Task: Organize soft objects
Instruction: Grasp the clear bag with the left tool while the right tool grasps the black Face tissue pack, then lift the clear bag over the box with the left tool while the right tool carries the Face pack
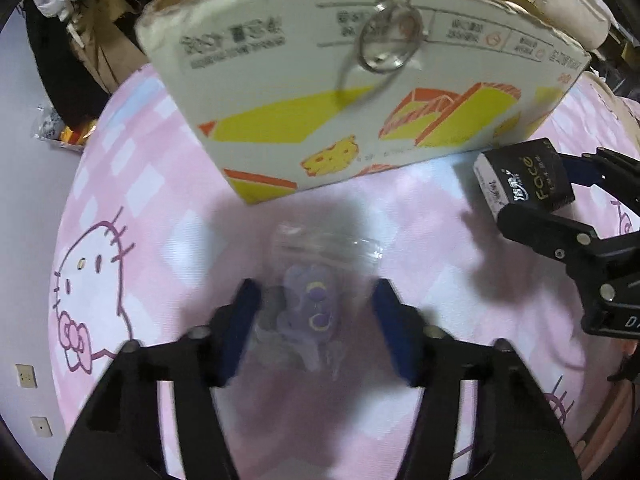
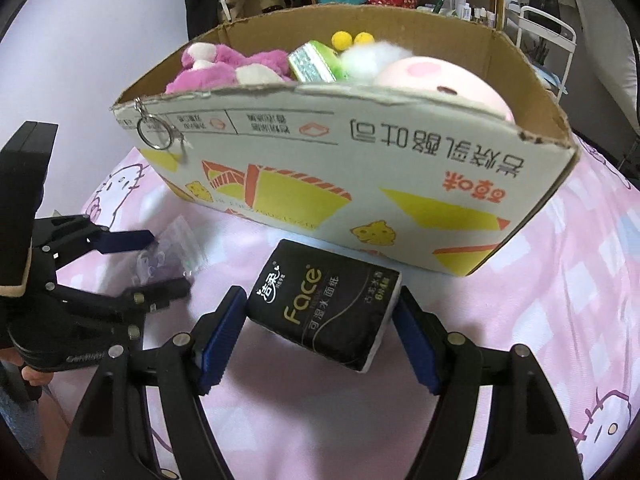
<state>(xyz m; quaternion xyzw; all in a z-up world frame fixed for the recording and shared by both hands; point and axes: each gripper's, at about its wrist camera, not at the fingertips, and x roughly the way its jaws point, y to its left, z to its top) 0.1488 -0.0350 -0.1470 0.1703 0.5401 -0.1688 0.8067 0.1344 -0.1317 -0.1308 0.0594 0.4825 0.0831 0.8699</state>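
The right gripper (image 2: 320,334) has its blue pads against both ends of the black tissue pack (image 2: 326,312), apparently clamped, just before the cardboard box's (image 2: 360,168) near wall. The left gripper (image 1: 316,320) stands wide, jaws either side of a clear bag holding a purple soft toy (image 1: 316,304) lying on the bedspread; no contact is evident. Recommended: close squarely on the bag's middle, not the slippery top edge, then lift clear of the box rim before release. The box already holds plush toys (image 2: 224,68). The pink checked bedspread (image 1: 132,208) is soft and yielding. The room behind is cluttered.
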